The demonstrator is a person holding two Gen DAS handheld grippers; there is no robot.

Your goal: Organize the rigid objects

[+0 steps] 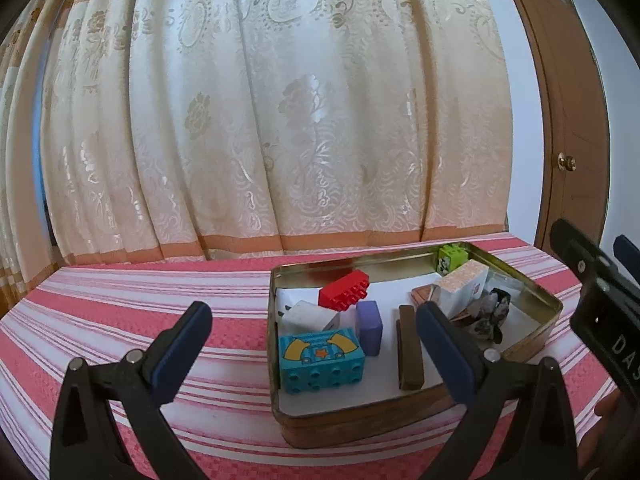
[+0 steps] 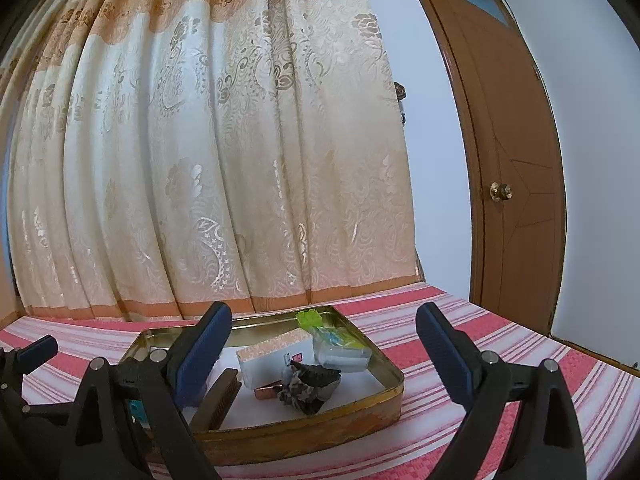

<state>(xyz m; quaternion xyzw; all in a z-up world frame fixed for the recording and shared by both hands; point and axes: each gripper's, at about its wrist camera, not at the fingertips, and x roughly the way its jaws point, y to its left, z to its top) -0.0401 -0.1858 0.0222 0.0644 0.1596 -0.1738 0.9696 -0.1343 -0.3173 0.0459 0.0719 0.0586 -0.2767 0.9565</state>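
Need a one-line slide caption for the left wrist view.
Open left claw poised before a tin tray of toy blocks on striped cloth.

My right gripper (image 2: 324, 354) hangs wide open over the tin tray (image 2: 360, 408), empty-jawed; a white box (image 2: 276, 360) and dark crumpled lump (image 2: 308, 390) lie inside.

A shallow gold tin (image 1: 536, 344) sits on the striped cloth, holding a red brick (image 1: 344, 290), a teal studded block (image 1: 322, 360), a purple block (image 1: 369, 324), a brown bar (image 1: 410, 352) and a white-and-peach box (image 1: 460, 286), all jumbled.
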